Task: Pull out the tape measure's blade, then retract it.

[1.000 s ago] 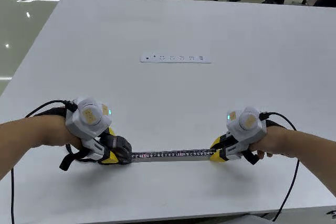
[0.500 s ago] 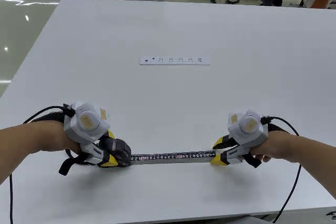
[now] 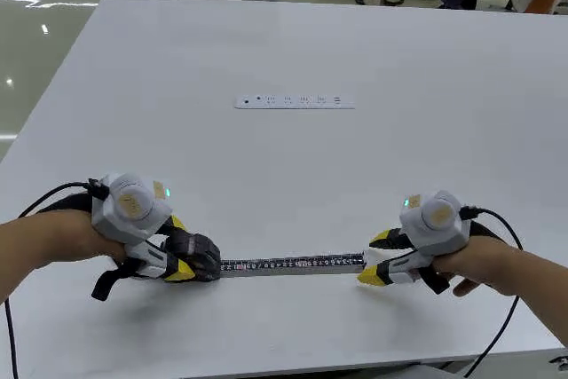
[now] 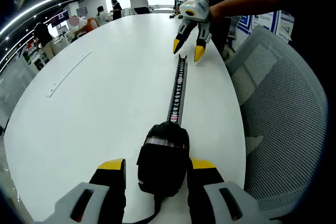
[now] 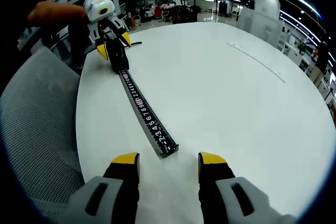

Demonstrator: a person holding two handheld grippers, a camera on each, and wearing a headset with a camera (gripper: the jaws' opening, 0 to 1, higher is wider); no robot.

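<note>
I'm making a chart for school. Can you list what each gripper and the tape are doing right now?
Left gripper: shut on the tape case
Blade: pulled out, lying flat on the table
Right gripper: open, at the blade's far end, not gripping it
Farther back: power strip

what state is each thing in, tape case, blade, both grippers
tape case: clamped in the left gripper, resting on the table
blade: pulled out, lying flat, tip free
left gripper: shut on the tape case
right gripper: open, just behind the blade tip, not touching it
</note>
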